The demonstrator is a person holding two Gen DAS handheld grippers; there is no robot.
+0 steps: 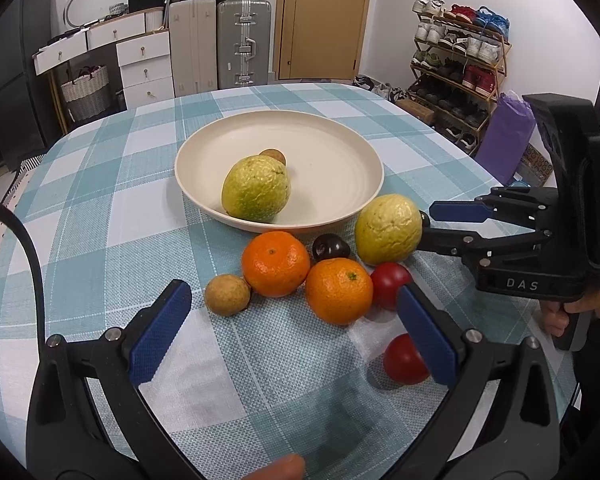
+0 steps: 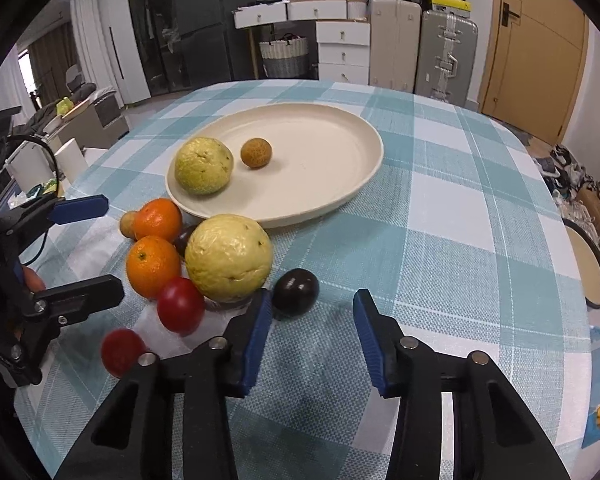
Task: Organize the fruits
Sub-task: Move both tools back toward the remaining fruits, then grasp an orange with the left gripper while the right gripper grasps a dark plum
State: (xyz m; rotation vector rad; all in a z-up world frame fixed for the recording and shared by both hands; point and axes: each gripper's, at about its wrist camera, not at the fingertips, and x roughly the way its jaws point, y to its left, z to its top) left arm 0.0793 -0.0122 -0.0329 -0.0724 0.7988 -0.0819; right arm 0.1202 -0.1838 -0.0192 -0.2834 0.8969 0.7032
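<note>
1. Right wrist view, lower left: loose fruit clusters on the checked cloth, awaiting the plate (image 2: 364,178) at upper centre, which already holds a guava (image 2: 203,165).
2. Centre: dark plum (image 2: 296,291) lies just beyond my left pad.
3. Lower centre: my right claw (image 2: 312,320) stands partly open, gripping nothing.
4. Left wrist view: my left claw (image 1: 296,320) gapes wide, empty.

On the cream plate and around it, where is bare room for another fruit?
The cream plate is bare on its right half, beyond the green guava and small brown longan. The checked tablecloth right of it is free. Crowded: the loose fruit cluster around the yellow guava.
</note>
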